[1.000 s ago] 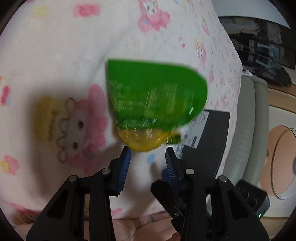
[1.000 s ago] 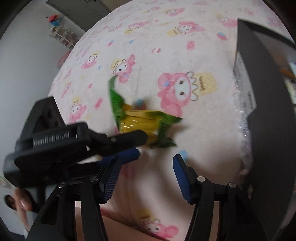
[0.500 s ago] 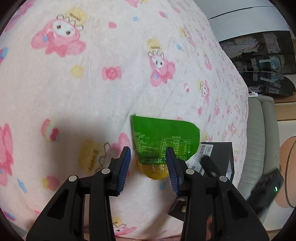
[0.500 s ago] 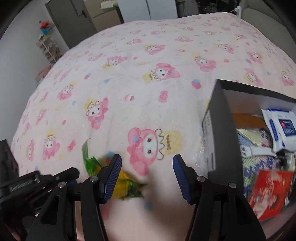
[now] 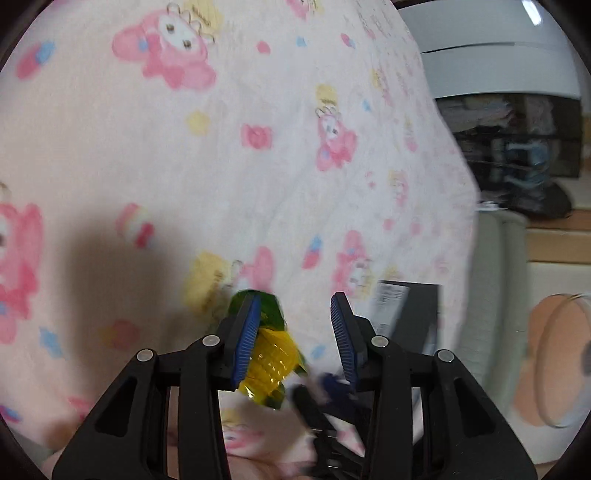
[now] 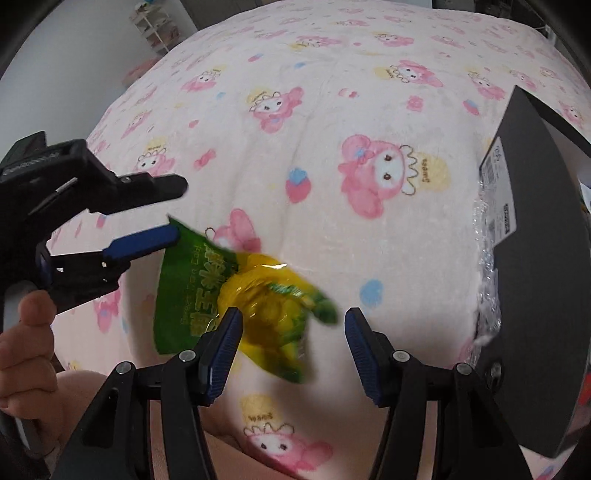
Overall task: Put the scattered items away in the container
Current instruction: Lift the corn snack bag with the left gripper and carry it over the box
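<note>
A green and yellow snack packet [image 6: 240, 295] lies on the pink cartoon blanket [image 6: 332, 129]. It shows in the left wrist view [image 5: 267, 354] between and just below my fingers. My left gripper [image 5: 293, 336] is open around it; from the right wrist view the left gripper [image 6: 166, 210] hovers at the packet's green corner. My right gripper [image 6: 291, 350] is open and empty, right above the packet's near end. The black container [image 6: 535, 258] stands at the right; it also shows in the left wrist view [image 5: 417, 314].
A grey sofa edge [image 5: 495, 295] and a dark shelf unit [image 5: 517, 147] lie beyond the bed on the right. A white wall and small rack [image 6: 151, 22] stand at the far left. The person's hand [image 6: 22, 350] holds the left gripper.
The left gripper has dropped low over the packet, which now sits between its fingers. The right gripper has moved left, away from the container's opening, to just above the packet.
</note>
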A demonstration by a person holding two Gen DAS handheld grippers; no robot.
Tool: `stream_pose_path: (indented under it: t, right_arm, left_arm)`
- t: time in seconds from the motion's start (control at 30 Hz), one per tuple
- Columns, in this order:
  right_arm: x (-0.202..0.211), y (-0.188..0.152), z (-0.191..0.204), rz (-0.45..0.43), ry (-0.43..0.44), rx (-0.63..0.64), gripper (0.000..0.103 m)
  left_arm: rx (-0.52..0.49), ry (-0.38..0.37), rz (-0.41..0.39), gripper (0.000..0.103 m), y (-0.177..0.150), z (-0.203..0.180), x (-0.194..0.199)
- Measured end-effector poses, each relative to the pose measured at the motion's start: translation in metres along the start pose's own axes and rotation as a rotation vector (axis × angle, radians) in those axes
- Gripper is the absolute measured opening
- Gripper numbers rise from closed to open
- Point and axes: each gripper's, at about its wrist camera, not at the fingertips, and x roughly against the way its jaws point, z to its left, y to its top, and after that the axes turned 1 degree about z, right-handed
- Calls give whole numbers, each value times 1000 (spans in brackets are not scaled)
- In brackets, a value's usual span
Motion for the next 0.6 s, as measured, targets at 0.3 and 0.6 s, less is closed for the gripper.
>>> stream_pose_path:
  t: [0.3, 0.6]
  right_arm:
    - [10, -11, -13, -8, 67, -75, 55]
    - [0, -15, -20, 39, 68, -52, 56]
  left_arm:
    - [-12, 257, -81, 39, -4, -10, 0]
    - [-134, 170, 66, 43, -28, -19, 12]
